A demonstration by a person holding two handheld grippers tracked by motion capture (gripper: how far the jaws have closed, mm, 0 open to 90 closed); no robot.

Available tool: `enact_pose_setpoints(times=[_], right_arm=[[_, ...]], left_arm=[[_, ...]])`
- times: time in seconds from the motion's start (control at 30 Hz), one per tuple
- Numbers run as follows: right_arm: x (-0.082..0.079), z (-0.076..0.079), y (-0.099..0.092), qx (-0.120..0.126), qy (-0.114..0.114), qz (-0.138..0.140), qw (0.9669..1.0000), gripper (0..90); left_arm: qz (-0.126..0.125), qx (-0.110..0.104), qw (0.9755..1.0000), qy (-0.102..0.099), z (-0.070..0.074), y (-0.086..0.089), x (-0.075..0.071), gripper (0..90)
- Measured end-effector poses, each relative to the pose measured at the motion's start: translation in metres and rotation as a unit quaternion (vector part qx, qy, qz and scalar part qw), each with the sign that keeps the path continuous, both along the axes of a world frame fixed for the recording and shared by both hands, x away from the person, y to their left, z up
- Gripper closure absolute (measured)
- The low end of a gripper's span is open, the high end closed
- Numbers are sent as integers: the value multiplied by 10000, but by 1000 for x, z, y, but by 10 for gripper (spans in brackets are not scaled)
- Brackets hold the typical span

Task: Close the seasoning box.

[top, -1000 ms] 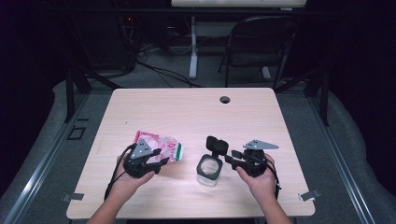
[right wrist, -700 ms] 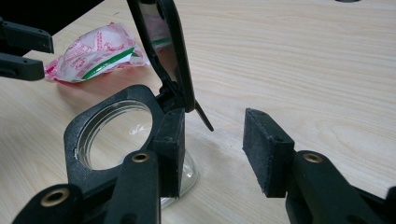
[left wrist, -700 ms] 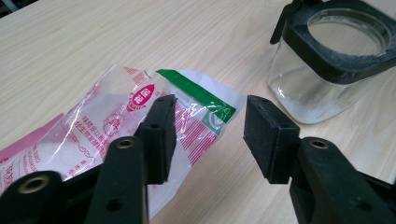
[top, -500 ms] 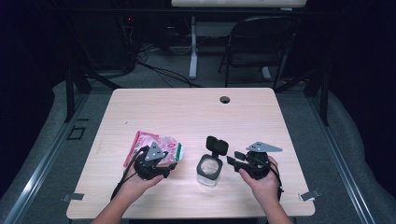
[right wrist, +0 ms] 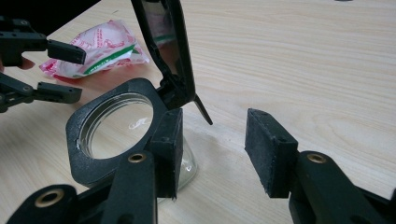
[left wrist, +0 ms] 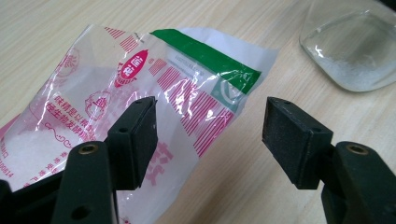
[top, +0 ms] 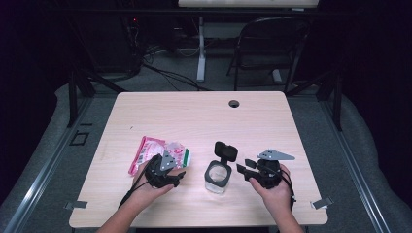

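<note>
A pink-and-white plastic bag (top: 148, 151) with a green strip lies flat on the table. My left gripper (top: 176, 171) hovers low over its green end (left wrist: 187, 84). Its jaws have just been opening and stand open, their pads off the film. A glass jar (top: 217, 175) with a black collar stands in the middle, and its black flip lid (top: 226, 150) is tipped up. My right gripper (top: 243, 171) is open just right of the jar (right wrist: 116, 123). Its left pad is beside the collar, and the lid (right wrist: 166, 42) rises ahead of the bare gap (right wrist: 212, 140).
The wooden table (top: 204, 114) has a round cable hole (top: 234, 103) near its far edge. A folding chair (top: 269, 46) and cables sit on the floor beyond it. The person's hands come in over the near edge.
My left hand has sunk toward the table and its jaws have spread apart off the bag. The right hand and the jar have stayed where they were.
</note>
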State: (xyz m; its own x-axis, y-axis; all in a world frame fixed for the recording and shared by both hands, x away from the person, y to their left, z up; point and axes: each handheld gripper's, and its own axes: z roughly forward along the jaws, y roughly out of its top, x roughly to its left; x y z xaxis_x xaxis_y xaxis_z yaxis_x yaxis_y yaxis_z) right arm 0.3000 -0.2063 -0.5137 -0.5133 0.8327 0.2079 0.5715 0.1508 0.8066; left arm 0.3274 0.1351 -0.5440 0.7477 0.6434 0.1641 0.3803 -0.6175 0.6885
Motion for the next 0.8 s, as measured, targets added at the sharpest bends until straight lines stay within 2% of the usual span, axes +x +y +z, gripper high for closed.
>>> enact_pose_setpoints(times=[0.3,0.37,0.47,0.5,0.6,0.7,0.73,0.77,0.8], right_arm=[[-3,-1,-4,11,9,-39,10000,563],[-4,-1,-4,1,13,-50,10000,563],[-4,-2,-5,16,15,-51,10000,561],[-4,-2,-5,4,25,-56,10000,561],[-4,-3,-4,-12,33,-54,10000,561],[-4,-4,-3,-4,41,-33,10000,560],[-4,-4,-3,-12,48,-22,10000,560],[-4,-4,-3,-9,54,-22,10000,560],[-4,-4,-3,-5,51,-24,10000,560]], left_arm=[[36,56,9998,-165,-8,0,5,389],[97,96,9997,-209,-9,1,6,448],[131,-9,9997,-199,-8,5,9,562],[114,-58,9996,-252,-7,7,9,593],[96,-19,9994,-346,-6,7,8,674],[88,-28,9994,-332,-6,8,8,744],[138,-123,9993,-326,-5,9,9,764],[138,-123,9993,-326,-5,9,9,784],[192,-235,9992,-272,-4,13,10,802]])
